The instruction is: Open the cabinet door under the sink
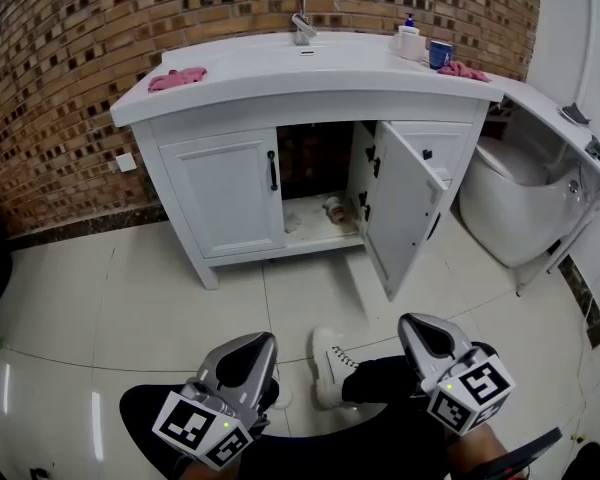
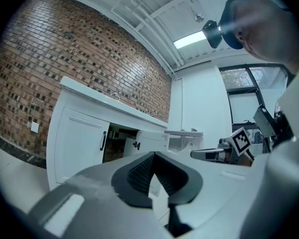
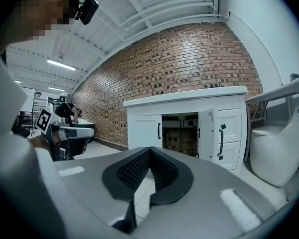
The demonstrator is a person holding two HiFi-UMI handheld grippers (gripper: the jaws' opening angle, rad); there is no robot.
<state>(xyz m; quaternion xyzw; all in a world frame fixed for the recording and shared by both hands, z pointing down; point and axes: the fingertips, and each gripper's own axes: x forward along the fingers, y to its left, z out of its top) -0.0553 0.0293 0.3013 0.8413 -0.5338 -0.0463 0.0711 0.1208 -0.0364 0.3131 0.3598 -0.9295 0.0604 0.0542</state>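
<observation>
Under the sink (image 1: 302, 63), head view: the right cabinet door (image 1: 405, 208) stood swung wide into the room, baring a dark cupboard with a small bottle (image 1: 333, 208) on its floor. The left cabinet door (image 1: 230, 193) sat flush and shut, its black handle (image 1: 273, 170) near the inner edge.
Head view, grippers: the left gripper (image 1: 252, 353) and the right gripper (image 1: 423, 331) hung low over the person's lap, well apart from the vanity, with bare tile between. Neither touched a door.
Left gripper view, jaws: the left gripper (image 2: 153, 176) had its pads pressed together on nothing. The left cabinet door (image 2: 79, 146) and its handle (image 2: 103, 140) lay ahead and to the left of the tips, far off.
Right gripper view, jaws: the right gripper (image 3: 148, 176) was closed tip to tip and empty. The right cabinet door (image 3: 206, 133) showed nearly edge-on, above and right of the tips, well apart.
Handling, judged: each door looked to be a stiff painted panel on hinges, light to swing, moving in an arc. The smooth faces would likely slip, so the slim vertical handle seemed the place to pinch.
Task, judged: the right leaf was open and the left one was not.
</observation>
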